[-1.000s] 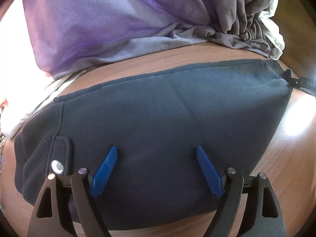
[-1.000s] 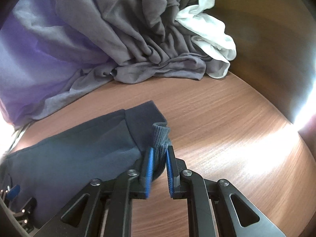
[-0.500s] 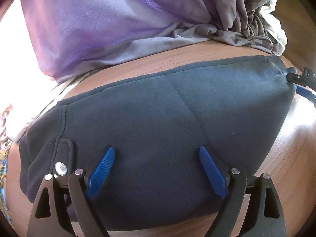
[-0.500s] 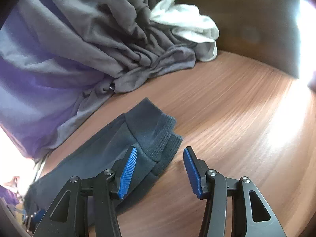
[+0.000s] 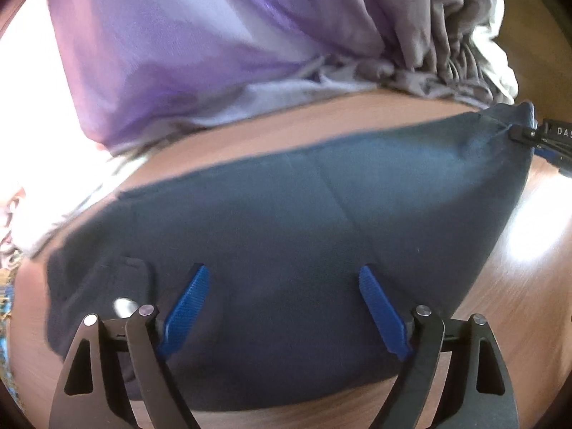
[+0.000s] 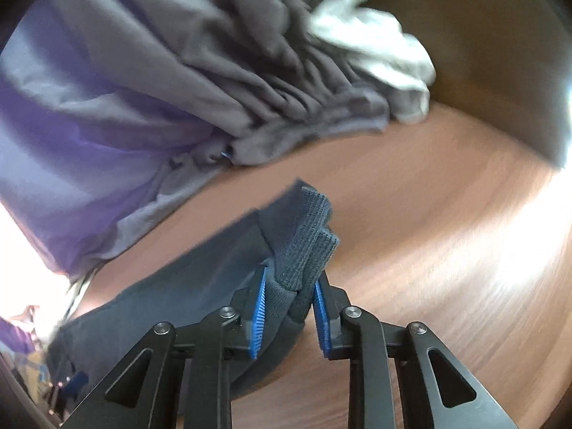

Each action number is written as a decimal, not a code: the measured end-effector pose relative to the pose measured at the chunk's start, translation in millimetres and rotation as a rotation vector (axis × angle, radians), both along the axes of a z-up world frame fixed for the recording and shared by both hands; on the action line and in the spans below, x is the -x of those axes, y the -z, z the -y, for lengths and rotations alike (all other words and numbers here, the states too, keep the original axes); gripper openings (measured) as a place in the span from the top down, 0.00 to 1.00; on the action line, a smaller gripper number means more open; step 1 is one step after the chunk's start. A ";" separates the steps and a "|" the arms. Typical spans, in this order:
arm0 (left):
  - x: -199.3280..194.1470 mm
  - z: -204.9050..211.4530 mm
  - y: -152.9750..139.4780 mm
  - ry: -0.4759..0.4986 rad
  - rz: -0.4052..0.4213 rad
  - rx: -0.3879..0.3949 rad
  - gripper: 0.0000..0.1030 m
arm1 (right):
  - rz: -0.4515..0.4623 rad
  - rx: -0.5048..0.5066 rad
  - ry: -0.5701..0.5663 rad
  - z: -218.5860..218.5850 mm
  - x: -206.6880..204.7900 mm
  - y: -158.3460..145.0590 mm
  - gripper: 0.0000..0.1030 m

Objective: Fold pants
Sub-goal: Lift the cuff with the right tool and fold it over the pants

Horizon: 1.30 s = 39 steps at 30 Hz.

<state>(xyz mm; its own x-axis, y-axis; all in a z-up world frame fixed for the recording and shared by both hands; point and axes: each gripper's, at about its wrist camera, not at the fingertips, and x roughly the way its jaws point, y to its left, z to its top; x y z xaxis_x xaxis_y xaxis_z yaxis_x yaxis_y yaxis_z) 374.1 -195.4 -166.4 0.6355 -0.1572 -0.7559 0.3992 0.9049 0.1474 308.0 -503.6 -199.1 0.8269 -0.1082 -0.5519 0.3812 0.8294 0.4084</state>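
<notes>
Pants (image 5: 304,286) are lying flat on the wooden table (image 6: 429,250), dark navy, in front of a pile of grey and purple clothes (image 5: 214,53). Left claw (image 5: 282,307) hangs wide open over them. Right claw (image 6: 289,307) just closed, pinching the ribbed cuff (image 6: 307,243).

A purple cloth (image 5: 186,46), grey garment (image 6: 228,64) and white cloth (image 6: 379,50) lie heaped on the wooden table (image 6: 447,243).

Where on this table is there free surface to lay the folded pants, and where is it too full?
Bare wood lies on the table, right of the ribbed cuffs that the right gripper pinches. A narrow strip separates the pants from the grey-purple clothes. That far pile, with the white cloth, is crowded.
</notes>
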 end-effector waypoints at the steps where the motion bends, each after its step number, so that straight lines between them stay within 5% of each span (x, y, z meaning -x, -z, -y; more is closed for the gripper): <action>1: 0.8 -3.7 -5.5 -0.013 0.003 0.010 0.21 | 0.019 0.033 -0.015 -6.5 1.4 -11.4 0.76; 6: -0.6 -40.9 -31.1 -0.075 -0.025 0.111 0.44 | 0.088 0.164 -0.074 -38.6 6.7 -52.8 0.76; 8: -0.4 -56.7 -38.4 -0.093 -0.014 0.120 0.58 | 0.116 0.225 -0.111 -58.1 9.3 -67.7 0.77; 13: -0.1 -92.9 -41.0 -0.106 0.020 0.084 0.72 | 0.182 0.374 -0.212 -112.4 15.6 -94.5 0.77; 26: -18.6 -163.5 -13.1 -0.004 -0.031 0.044 0.92 | 0.267 0.581 -0.366 -233.1 12.9 -119.0 0.77; 34: -29.8 -180.1 3.9 0.036 -0.118 0.138 0.93 | 0.260 0.618 -0.415 -281.2 9.1 -116.9 0.77; 39: -19.5 -197.8 -26.1 0.059 -0.076 0.213 0.95 | 0.251 0.618 -0.461 -307.6 3.5 -114.0 0.77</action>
